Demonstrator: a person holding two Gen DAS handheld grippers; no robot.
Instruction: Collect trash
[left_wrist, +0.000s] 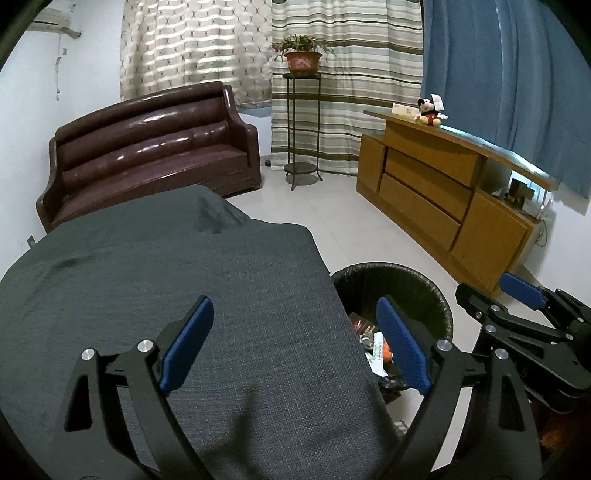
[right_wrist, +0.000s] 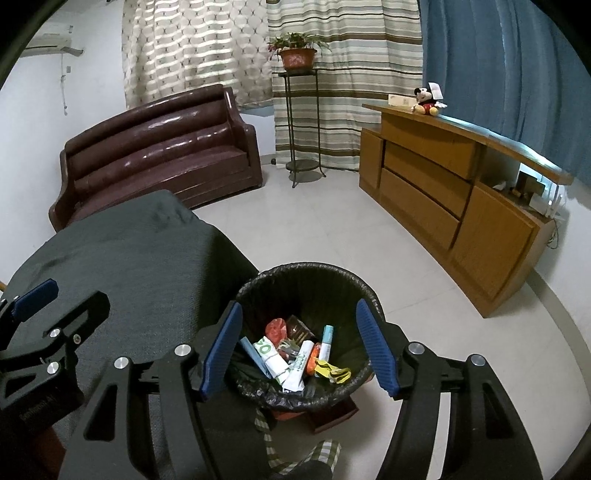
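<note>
Seemingly done with a drop, the left tool (left_wrist: 295, 343) hangs above the grey-covered table (left_wrist: 155, 280), its blue fingers (left_wrist: 188, 343) spread wide with nothing between them; the right-hand finger overlaps the rim of the trash bin (left_wrist: 421, 280), which stands on the floor just past the table's edge. Only a sliver of the trash (left_wrist: 376, 350) shows beside that finger. Off to the side, the right tool (left_wrist: 517, 306) reaches over the bin, a placing that suits emptying into it.

From the right wrist, the right tool (right_wrist: 301, 345) hovers directly over the trash bin (right_wrist: 314, 275), fingers (right_wrist: 221, 350) apart and holding nothing, framing the bin's mouth on either side. The bin is black, round and lined with a dark bag folded over its rim. Below the tool lies the trash (right_wrist: 295, 354): white and green wrappers, a red packet, a dark brown pack, a pale tube, and something yellow and crumpled. The left tool (right_wrist: 59, 310) shows at the near side, over the table (right_wrist: 129, 251). No loose trash can be seen on the table, so the collecting looks close to finished.
</note>
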